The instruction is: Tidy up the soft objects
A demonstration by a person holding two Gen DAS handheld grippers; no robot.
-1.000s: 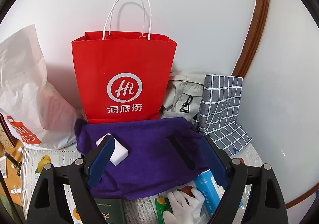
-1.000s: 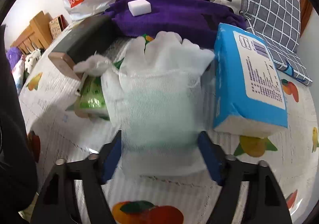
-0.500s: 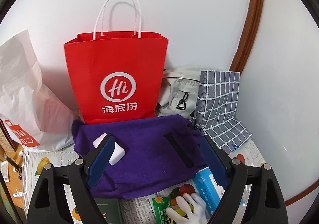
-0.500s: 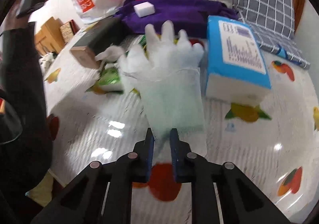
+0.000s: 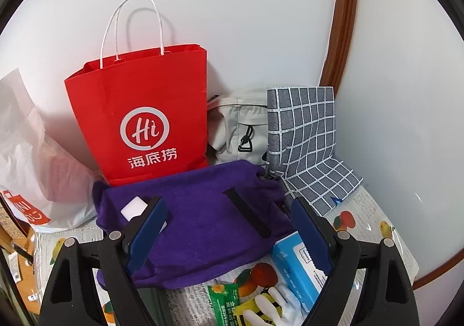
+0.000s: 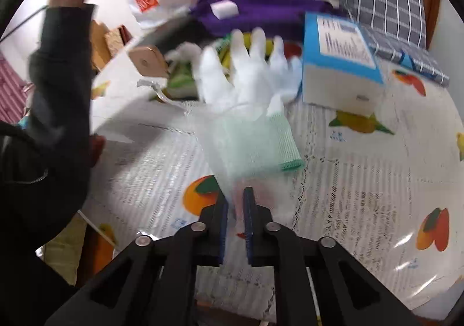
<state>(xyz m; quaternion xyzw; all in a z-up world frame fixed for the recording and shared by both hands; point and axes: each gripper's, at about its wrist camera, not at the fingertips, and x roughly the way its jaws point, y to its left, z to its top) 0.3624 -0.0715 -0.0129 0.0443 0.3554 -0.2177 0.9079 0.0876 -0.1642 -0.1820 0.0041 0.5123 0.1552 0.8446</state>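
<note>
Fruit-patterned tabletop (image 6: 362, 181) carries a red bag (image 5: 139, 120), purple cloth (image 5: 203, 218) and blue box (image 6: 339, 62). Right gripper (image 6: 235, 204) is clenched on the white glove (image 6: 249, 100), held before the box. Left gripper (image 5: 229, 227) hangs released over the cloth.

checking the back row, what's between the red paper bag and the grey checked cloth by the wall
A beige fabric bag with a black clip sits between the red paper bag and the grey checked cloth; the left wrist view shows it best.

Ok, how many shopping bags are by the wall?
2: the red paper bag stands against the wall; the white plastic bag slumps to its left. More may be hidden.
</note>
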